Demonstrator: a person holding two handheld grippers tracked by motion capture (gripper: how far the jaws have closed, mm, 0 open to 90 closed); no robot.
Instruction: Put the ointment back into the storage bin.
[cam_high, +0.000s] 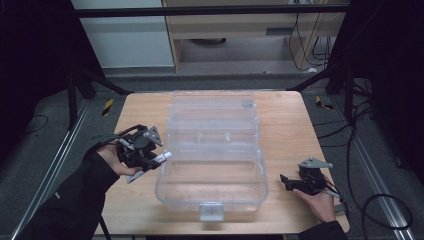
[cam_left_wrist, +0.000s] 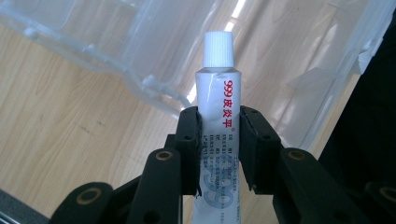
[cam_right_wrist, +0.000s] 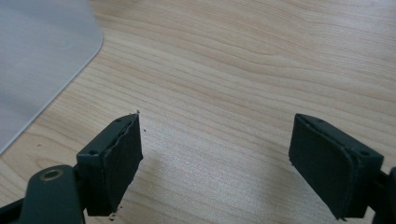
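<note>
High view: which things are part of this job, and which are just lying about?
In the job:
- tube, clamped in the left gripper
- clear box, lid open

Lying about:
- right gripper, open over the table
- cables on the floor

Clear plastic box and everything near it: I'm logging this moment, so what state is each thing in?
Clear plastic box: open, lid folded back flat on the table, nothing visible inside.
Front latch: undone.
White tube: capped, clamped between the jaws, cap pointing toward the box.
Left gripper: shut on the tube, beside the box's left wall.
Right gripper: open, holding nothing, above bare table right of the box.
</note>
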